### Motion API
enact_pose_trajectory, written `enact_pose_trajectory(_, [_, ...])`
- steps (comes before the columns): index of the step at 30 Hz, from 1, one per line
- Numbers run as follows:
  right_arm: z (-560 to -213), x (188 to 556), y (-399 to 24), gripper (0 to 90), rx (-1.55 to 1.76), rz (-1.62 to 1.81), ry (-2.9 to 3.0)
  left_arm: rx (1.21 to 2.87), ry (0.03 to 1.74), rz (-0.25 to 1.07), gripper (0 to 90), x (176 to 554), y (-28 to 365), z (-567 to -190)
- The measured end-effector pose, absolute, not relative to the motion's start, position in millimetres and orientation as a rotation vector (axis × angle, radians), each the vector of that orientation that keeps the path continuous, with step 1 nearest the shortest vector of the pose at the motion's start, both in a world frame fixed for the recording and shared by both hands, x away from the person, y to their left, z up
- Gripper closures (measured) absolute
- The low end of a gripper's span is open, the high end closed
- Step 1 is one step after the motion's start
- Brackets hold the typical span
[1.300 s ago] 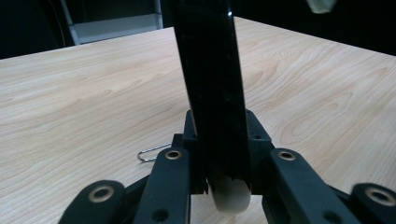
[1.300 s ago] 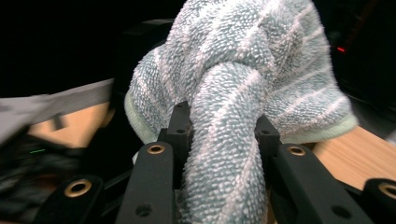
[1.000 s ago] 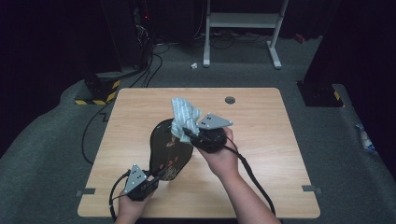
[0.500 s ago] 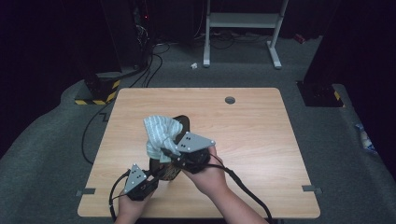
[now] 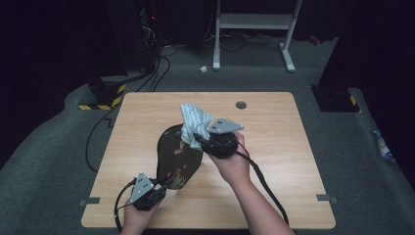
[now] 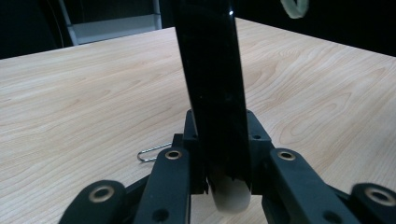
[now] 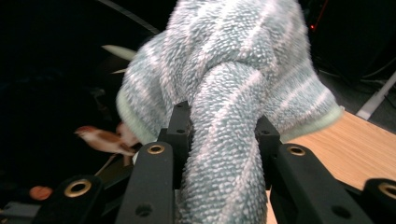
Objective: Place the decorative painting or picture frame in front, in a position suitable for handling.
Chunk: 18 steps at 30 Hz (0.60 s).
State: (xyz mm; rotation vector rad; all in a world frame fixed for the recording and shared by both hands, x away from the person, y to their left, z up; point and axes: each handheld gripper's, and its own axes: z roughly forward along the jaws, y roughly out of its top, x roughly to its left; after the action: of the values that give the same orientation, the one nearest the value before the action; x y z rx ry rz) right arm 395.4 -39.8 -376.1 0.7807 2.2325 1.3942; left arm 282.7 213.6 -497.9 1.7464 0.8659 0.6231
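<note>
Left gripper (image 5: 166, 185) at near-left part of table (image 5: 274, 147), clamped on near edge of tray (image 5: 178, 154); in left gripper view fingers (image 6: 170, 179) pinch tray (image 6: 212, 84) edge-on, dark glossy rim running up between them. Tray: black oval, lacquered, small bird and flower pattern, tilted, near end held off table by left gripper, far end toward table centre. Right gripper (image 5: 198, 138) over far half of tray, clamped on cloth (image 5: 195, 122); in right gripper view fingers (image 7: 156, 161) squeeze a twisted roll of cloth (image 7: 233, 93), rest bunched just past the tips. Cloth: pale blue-green terry with lighter stripes, bundled, sitting against tray's upper right part, touching its inner face as far as high view shows. Bird motif on tray (image 7: 56, 93) visible at left of right gripper view, under cloth. Right hand (image 5: 230, 159) wrapped round gripper body, cable trailing back toward near edge. Left hand (image 5: 139, 215) low at near edge. Small wire clip (image 6: 152, 151) lying on table just beside left fingers. Round grommet (image 5: 241, 105) in table top at far side, well apart from tray. Beyond table: grey floor, white stand legs (image 5: 254, 29), yellow-black striped block (image 5: 105, 95) at far left.
</note>
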Motion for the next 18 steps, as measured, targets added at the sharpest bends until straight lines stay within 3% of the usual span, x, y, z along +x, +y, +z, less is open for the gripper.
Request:
enact_pose_trajectory(10, [-375.4,323.7,-0.4,68.0,0.463,1.519,2.334,1.749,0.865,0.626,76.9,283.1,213.3,-497.7])
enact_pose_trajectory(14, [-378.7,324.1,1.6,68.1,0.465,1.487,2.332,1.75,0.865,0.625,76.8,283.2,213.5,-497.8])
enact_pose_trajectory(18, [-384.0,347.1,-8.8,68.3,0.564,1.458,2.319,1.747,0.865,0.621,76.8,283.4,213.6,-497.9])
